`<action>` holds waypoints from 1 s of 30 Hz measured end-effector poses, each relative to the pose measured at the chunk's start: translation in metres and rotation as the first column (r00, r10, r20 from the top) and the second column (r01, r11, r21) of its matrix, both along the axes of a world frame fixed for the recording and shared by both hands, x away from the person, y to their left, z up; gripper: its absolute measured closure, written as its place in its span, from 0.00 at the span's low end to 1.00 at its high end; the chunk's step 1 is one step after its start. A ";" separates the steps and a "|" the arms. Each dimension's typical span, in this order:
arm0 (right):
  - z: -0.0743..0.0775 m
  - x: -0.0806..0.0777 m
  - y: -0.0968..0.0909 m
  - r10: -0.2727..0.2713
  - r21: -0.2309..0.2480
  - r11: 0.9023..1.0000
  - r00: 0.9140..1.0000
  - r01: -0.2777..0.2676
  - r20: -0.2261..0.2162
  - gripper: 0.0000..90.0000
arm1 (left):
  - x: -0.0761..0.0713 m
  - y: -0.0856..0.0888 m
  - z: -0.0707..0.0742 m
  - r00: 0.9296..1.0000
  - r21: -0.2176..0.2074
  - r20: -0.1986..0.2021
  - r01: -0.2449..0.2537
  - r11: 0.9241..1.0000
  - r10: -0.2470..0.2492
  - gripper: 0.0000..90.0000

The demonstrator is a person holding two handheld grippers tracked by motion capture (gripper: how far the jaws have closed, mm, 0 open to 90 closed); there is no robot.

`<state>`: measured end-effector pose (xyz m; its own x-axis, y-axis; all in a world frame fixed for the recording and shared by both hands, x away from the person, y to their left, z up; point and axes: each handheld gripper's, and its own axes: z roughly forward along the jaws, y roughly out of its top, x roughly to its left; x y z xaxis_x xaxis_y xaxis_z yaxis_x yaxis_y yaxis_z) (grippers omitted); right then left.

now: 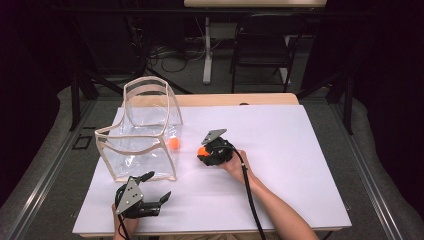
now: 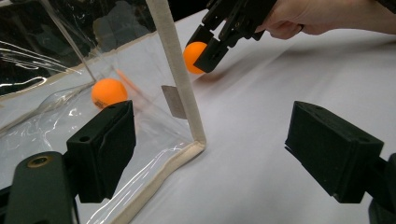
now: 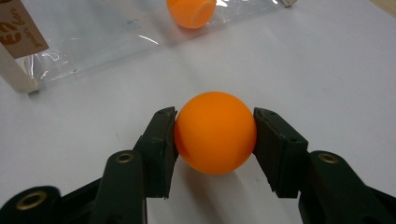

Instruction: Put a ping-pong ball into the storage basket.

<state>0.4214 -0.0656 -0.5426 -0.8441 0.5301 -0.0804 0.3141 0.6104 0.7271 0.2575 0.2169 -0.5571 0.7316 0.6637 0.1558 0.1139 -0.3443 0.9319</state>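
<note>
My right gripper is shut on an orange ball just above the white table top, right of the bag. In the right gripper view the two pads press the ball from both sides. A second orange ball lies inside a clear plastic bag with beige trim, by its right wall. My left gripper rests open near the table's front edge, just below the bag's front corner. Nothing sits between its jaws in the left gripper view, which looks past the bag's trimmed corner at the held ball.
The white board covers the table, with bare room on its right half and front. A strip of wooden table edge shows behind it. A dark chair and a white table leg stand on the floor beyond.
</note>
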 end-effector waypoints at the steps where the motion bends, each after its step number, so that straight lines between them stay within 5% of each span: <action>1: 0.001 0.000 0.000 0.002 0.000 1.000 1.000 -0.002 0.004 0.56 | 0.000 0.000 0.000 1.000 -0.001 -0.002 0.000 1.000 0.000 0.18; 30: 0.018 -0.005 -0.008 0.005 0.079 0.997 0.999 -0.008 0.041 0.56 | 0.002 -0.001 -0.001 1.000 0.001 -0.004 0.003 1.000 -0.003 0.18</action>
